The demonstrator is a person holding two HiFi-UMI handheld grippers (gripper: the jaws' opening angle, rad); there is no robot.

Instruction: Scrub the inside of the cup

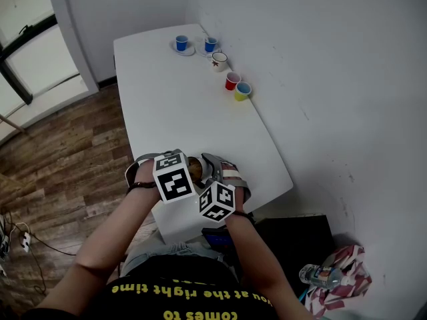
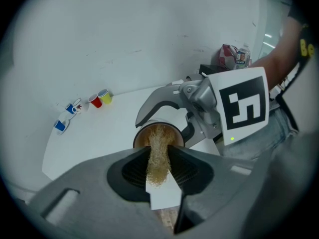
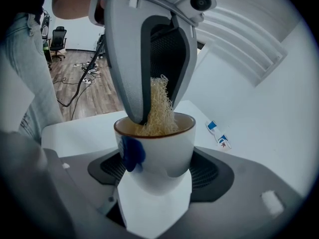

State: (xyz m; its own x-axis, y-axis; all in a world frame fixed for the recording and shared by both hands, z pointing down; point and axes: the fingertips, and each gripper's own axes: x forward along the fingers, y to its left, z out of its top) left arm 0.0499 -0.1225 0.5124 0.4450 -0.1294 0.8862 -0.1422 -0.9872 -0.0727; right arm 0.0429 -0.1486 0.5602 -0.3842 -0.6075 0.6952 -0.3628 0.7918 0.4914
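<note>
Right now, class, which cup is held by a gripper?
The white cup with the scrubber inside, in the right gripper; the other five stand across the table.

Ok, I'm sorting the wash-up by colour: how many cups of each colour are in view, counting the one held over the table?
Blue cups: 2
White cups: 2
Red cup: 1
Yellow cup: 1
Total: 6

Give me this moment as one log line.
left tongs: shut on scrubber | right tongs: shut on cup | scrubber: end inside cup | other cups: far end of table
</note>
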